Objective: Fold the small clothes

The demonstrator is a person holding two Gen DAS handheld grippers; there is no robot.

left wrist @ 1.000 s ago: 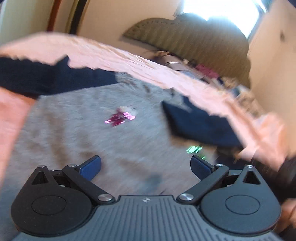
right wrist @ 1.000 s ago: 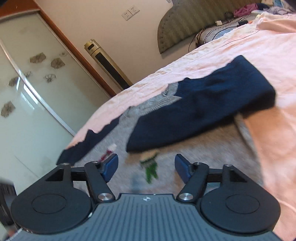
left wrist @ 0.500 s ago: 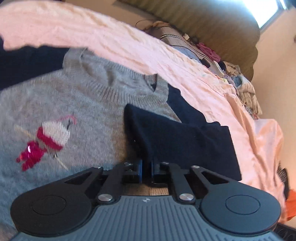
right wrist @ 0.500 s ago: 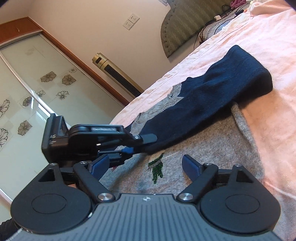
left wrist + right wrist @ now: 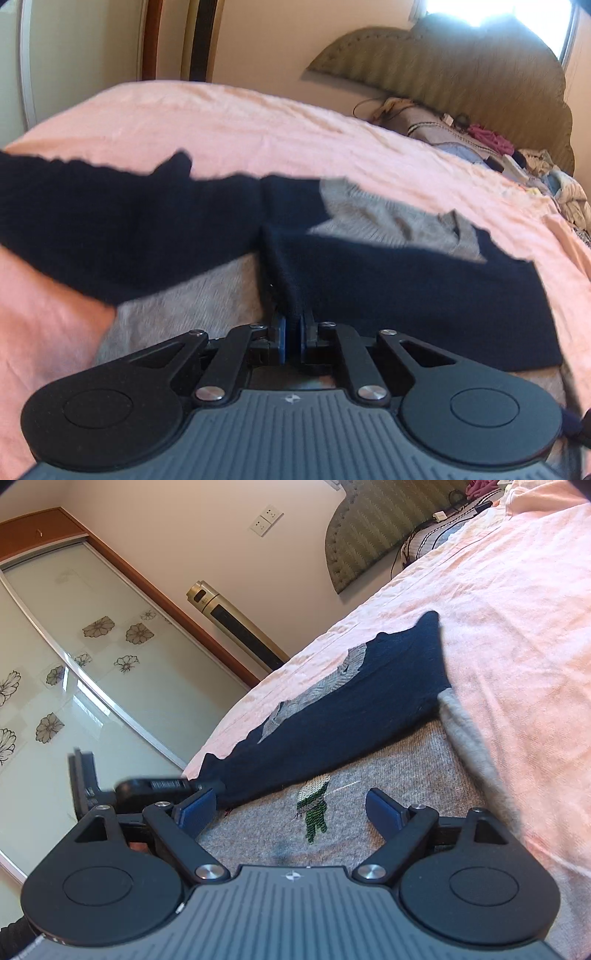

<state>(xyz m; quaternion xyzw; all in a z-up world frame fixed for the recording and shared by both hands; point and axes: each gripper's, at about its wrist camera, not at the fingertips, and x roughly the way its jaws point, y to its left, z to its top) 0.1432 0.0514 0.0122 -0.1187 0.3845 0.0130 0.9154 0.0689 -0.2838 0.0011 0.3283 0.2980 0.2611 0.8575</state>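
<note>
Pinching navy sleeve (image 5: 406,291), left gripper (image 5: 291,332)

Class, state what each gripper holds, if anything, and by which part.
The left gripper pinches the navy sleeve at its cuff end. The right gripper is open, holding nothing.

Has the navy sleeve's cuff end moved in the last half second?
Yes. In the right wrist view, the navy sleeve cuff, pinched by the left hand-held gripper, has slid left off the green embroidered figure.
</note>
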